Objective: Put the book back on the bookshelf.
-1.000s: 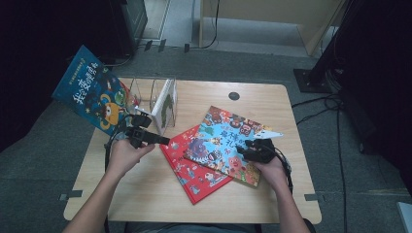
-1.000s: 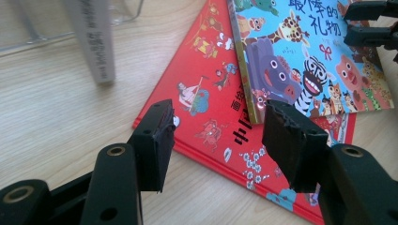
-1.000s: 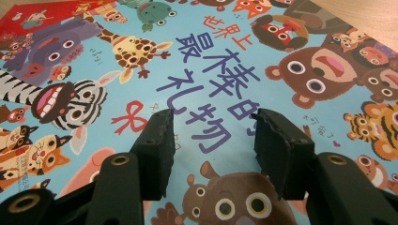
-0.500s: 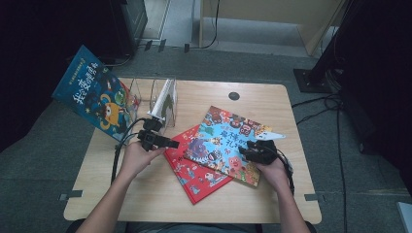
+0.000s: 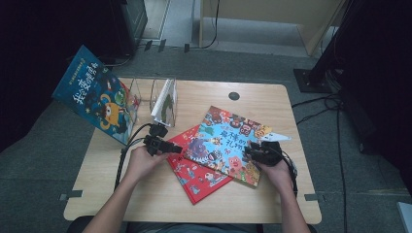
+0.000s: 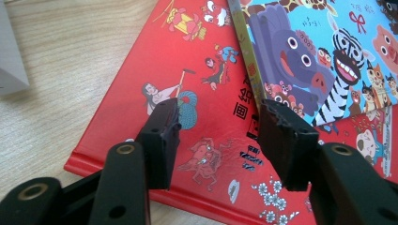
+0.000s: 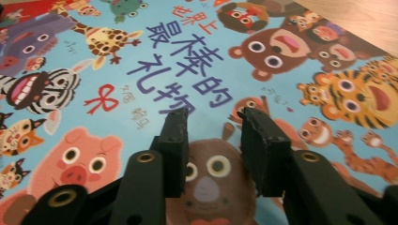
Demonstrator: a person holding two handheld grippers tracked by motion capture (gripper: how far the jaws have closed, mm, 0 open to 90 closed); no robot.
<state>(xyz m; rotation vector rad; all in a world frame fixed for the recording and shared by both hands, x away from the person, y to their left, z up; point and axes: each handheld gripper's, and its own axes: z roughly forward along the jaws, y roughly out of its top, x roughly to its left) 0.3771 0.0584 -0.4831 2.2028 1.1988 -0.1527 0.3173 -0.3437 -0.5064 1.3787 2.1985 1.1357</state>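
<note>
Jaws of both grippers parted, closing, over picture books [image 5: 228,145] — one book [image 5: 165,101] upright in clear holder [image 5: 145,94].

Lab-like room: cables [image 5: 320,104], stand base [image 5: 311,80]

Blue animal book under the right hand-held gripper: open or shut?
Shut. The blue animal book lies flat, front cover up, overlapping the red book; no pages show.

The left gripper [image 6: 216,140] is hovering over the red book [image 6: 187,93], jaws apart and just closing, nothing between them; the blue book [image 6: 328,61] is overlapping its far side.
</note>
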